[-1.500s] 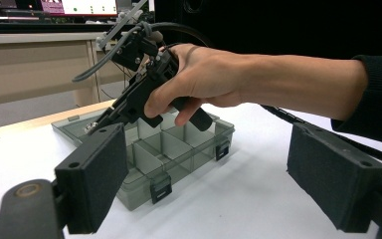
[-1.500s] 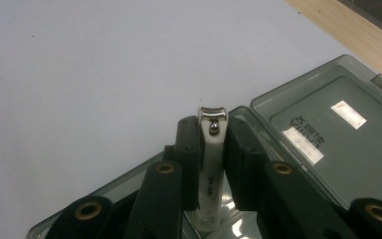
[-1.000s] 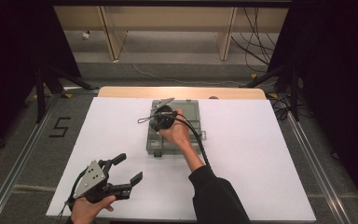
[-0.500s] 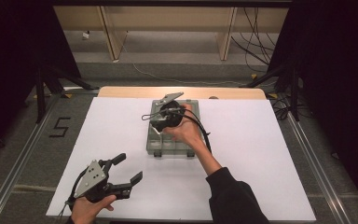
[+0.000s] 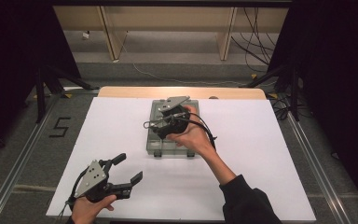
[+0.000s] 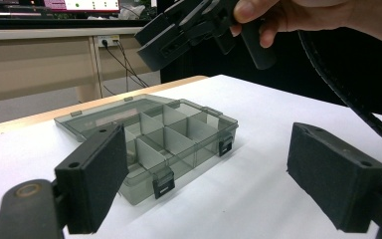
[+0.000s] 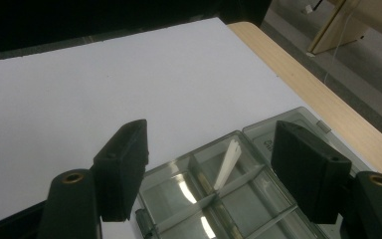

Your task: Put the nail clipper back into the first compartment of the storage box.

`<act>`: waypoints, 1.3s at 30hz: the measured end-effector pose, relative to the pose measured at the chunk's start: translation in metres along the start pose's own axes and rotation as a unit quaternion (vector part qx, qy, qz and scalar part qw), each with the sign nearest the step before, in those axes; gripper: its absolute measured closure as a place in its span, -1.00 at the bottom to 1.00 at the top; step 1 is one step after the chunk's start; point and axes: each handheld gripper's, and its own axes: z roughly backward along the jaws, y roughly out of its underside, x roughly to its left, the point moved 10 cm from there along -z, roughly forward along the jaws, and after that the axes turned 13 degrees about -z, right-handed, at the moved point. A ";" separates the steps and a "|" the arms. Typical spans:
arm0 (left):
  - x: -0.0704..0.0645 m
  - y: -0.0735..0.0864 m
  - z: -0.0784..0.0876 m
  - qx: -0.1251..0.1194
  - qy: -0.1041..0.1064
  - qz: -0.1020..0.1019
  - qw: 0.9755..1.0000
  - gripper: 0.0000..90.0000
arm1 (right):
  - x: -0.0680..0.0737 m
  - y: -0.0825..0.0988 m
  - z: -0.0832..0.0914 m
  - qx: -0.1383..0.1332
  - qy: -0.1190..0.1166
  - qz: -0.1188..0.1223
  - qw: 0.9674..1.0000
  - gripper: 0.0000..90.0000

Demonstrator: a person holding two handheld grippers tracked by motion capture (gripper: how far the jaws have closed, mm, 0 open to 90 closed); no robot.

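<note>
- Now one clear compartment box (image 5: 172, 135) is seen mid-table on the white sheet (image 5: 270, 154), lid closed.
- Right gripper (image 5: 156, 123) is held above the box, jaws spread, nothing between them.
- Left gripper (image 5: 128, 168) is held near the front-left edge, jaws wide apart, empty.
- One white strip (image 7: 227, 164) is spotted inside a compartment.

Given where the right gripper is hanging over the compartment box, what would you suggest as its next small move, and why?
Probably lower the right gripper straight down toward the white strip leaning in a compartment of the open clear box. Its jaws stand open, empty and above the dividers, with the strip roughly between them. The left gripper rests open at the near edge.
</note>
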 end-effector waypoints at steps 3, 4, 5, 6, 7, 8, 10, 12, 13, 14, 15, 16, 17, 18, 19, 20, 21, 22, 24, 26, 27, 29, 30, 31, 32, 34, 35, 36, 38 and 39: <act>0.001 0.000 0.000 0.000 -0.001 -0.002 1.000 -0.65 | 0.001 -0.001 0.002 -0.009 0.004 -0.001 1.000 -0.34; 0.001 0.000 0.000 -0.001 0.000 -0.001 1.000 -0.65 | 0.001 0.000 0.003 -0.002 0.000 -0.001 1.000 -0.36; 0.000 0.000 0.000 -0.001 0.000 -0.001 1.000 -0.65 | 0.001 0.000 0.004 -0.002 0.001 0.000 1.000 -0.36; 0.000 0.000 0.000 -0.001 0.000 0.000 1.000 -0.65 | 0.001 -0.001 0.004 -0.007 0.003 0.003 1.000 -0.37; 0.000 0.000 0.000 -0.001 0.000 0.000 1.000 -0.65 | 0.002 0.000 0.005 -0.004 0.000 0.001 1.000 -0.41; 0.000 0.000 0.000 -0.001 0.000 0.000 1.000 -0.65 | 0.002 0.001 0.005 -0.004 0.000 0.000 1.000 -0.43; 0.001 0.000 0.000 -0.001 0.000 -0.001 1.000 -0.65 | 0.003 0.003 0.007 -0.004 0.001 0.000 1.000 -0.47; 0.001 0.000 0.000 0.000 0.000 -0.001 1.000 -0.65 | 0.003 0.006 0.009 0.000 0.002 0.007 1.000 -0.51; 0.001 0.000 0.000 0.000 0.000 -0.002 1.000 -0.65 | 0.003 0.007 0.011 -0.003 0.004 0.008 1.000 -0.51; 0.001 0.000 0.000 -0.001 0.000 -0.003 1.000 -0.65 | 0.003 0.008 0.013 -0.005 0.002 0.011 1.000 -0.51; 0.001 0.000 0.000 0.000 0.000 -0.003 1.000 -0.65 | 0.003 0.009 0.015 -0.006 0.003 0.011 1.000 -0.52; 0.001 0.000 0.000 0.000 0.000 -0.003 1.000 -0.65 | 0.003 0.010 0.017 -0.009 0.002 0.012 1.000 -0.52; 0.000 0.000 0.000 0.000 0.000 0.000 1.000 -0.65 | 0.004 0.012 0.020 -0.008 0.003 0.008 1.000 -0.52; 0.000 0.000 0.000 0.000 0.000 0.000 1.000 -0.65 | 0.003 0.013 0.022 -0.011 0.003 0.009 1.000 -0.52; 0.000 0.000 0.000 0.000 0.000 0.000 1.000 -0.65 | 0.003 0.015 0.025 -0.012 0.003 0.005 1.000 -0.52; 0.000 0.001 0.000 0.003 -0.003 0.002 1.000 -0.65 | 0.003 0.016 0.027 -0.015 0.002 0.007 1.000 -0.52; 0.001 0.000 0.000 0.000 0.000 -0.006 1.000 -0.65 | 0.003 0.017 0.029 -0.019 0.002 0.005 1.000 -0.52; -0.001 0.001 0.000 0.003 0.001 0.007 1.000 -0.65 | 0.002 0.018 0.031 -0.023 0.003 0.004 1.000 -0.52; -0.002 0.002 0.000 0.006 0.001 0.013 1.000 -0.65 | 0.003 0.022 0.033 -0.023 0.000 0.006 1.000 -0.51; -0.002 0.002 0.000 0.006 0.001 0.014 1.000 -0.65 | 0.002 0.023 0.034 -0.034 0.003 0.002 0.999 -0.51; -0.003 0.001 0.000 0.005 0.001 0.016 1.000 -0.65 | 0.002 0.025 0.034 -0.034 0.001 0.000 0.999 -0.51; -0.003 0.001 -0.001 0.000 0.003 0.017 1.000 -0.65 | 0.003 0.027 0.035 -0.039 0.001 -0.003 0.999 -0.51; -0.003 0.001 0.000 0.001 0.003 0.017 1.000 -0.65 | 0.003 0.029 0.036 -0.037 -0.001 -0.003 0.999 -0.50; -0.003 0.001 0.001 0.006 0.001 0.017 1.000 -0.65 | 0.002 0.030 0.036 -0.042 0.001 -0.001 0.999 -0.50; -0.003 0.001 0.001 0.005 0.001 0.017 1.000 -0.65 | 0.001 0.032 0.036 -0.042 0.005 -0.001 0.999 -0.50; -0.002 0.001 0.001 0.005 -0.002 0.017 1.000 -0.65 | -0.002 0.036 0.038 -0.041 0.012 0.001 0.999 -0.50; -0.002 0.001 0.001 0.006 -0.002 0.017 1.000 -0.65 | -0.002 0.037 0.039 -0.041 0.011 -0.006 0.999 -0.50; -0.003 0.001 0.001 0.005 -0.001 0.017 1.000 -0.65 | -0.004 0.038 0.040 -0.045 0.014 -0.001 0.999 -0.50; 0.002 0.008 0.005 0.037 0.003 -0.020 0.999 -0.65 | -0.005 0.040 0.042 -0.049 0.014 -0.007 0.999 -0.50; 0.003 0.011 0.008 0.054 0.011 -0.041 0.998 -0.65 | -0.006 0.041 0.044 -0.052 0.017 -0.006 0.999 -0.50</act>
